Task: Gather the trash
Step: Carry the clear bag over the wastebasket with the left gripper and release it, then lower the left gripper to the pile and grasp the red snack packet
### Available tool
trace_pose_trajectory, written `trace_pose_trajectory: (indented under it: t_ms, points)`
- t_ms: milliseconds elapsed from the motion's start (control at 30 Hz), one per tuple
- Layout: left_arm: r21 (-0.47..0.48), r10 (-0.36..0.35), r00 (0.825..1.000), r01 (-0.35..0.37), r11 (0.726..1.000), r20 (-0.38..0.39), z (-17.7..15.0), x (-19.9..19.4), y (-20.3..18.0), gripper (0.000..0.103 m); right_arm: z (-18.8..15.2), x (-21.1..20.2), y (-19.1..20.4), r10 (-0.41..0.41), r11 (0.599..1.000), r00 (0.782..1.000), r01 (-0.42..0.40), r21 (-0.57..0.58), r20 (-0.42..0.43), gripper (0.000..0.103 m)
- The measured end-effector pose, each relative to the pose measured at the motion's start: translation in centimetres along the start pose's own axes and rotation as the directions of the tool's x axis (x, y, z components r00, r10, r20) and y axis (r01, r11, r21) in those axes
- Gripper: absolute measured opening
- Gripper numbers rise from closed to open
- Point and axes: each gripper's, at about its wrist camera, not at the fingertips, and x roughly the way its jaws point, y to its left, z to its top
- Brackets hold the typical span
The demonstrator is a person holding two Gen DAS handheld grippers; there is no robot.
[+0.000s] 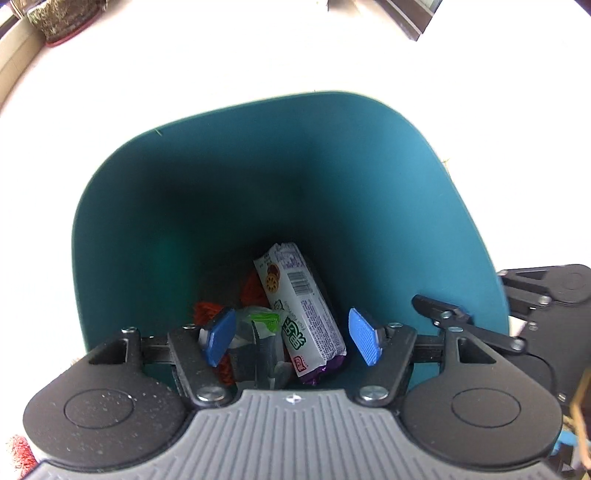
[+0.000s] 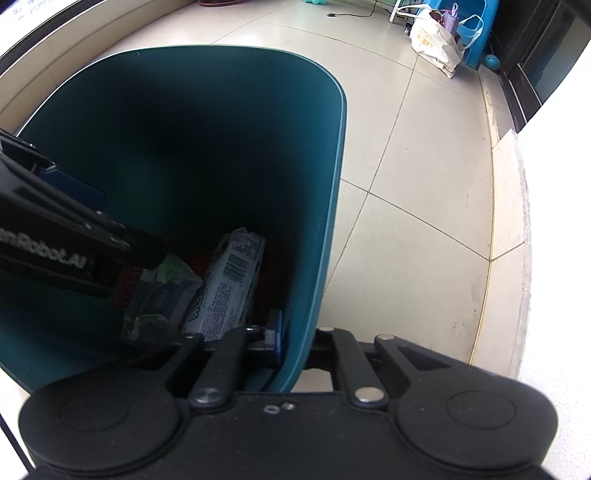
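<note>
A teal trash bin (image 1: 369,155) stands on the floor, also in the right wrist view (image 2: 325,192). Inside lie a white and purple snack wrapper (image 1: 303,310), a crumpled clear and green wrapper (image 1: 258,325) and red scraps (image 1: 207,310). My left gripper (image 1: 293,338) is open and empty, held above the bin's mouth. My right gripper (image 2: 291,339) is shut on the bin's right wall, one blue pad (image 2: 275,338) inside it. The wrappers show in the right view too (image 2: 229,288). The left gripper's black body (image 2: 55,236) reaches in from the left.
Beige floor tiles (image 2: 424,206) surround the bin. A white plastic bag (image 2: 436,40) and a blue stool (image 2: 476,29) stand at the far right, by a dark cabinet (image 2: 532,62). A planter (image 1: 62,18) sits far left. A raised ledge (image 2: 517,236) runs along the right.
</note>
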Motion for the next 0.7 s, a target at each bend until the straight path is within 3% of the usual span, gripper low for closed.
trace_pose_trajectory:
  t_ms: [500,700]
  points:
    - [0.017,0.065,0.987,-0.068,0.998,0.148,-2.1,-8.9,3.3,0.067,0.5,0.1,-0.1,0.004,1.000,1.000,-0.004,-0.002,-0.028,0.008]
    - [0.003,0.096,0.978,-0.098,0.995,0.188,-4.0,-13.0,5.9,0.067,1.2,0.4,-0.1,0.004,1.000,0.999,-0.004,0.002,-0.049,0.014]
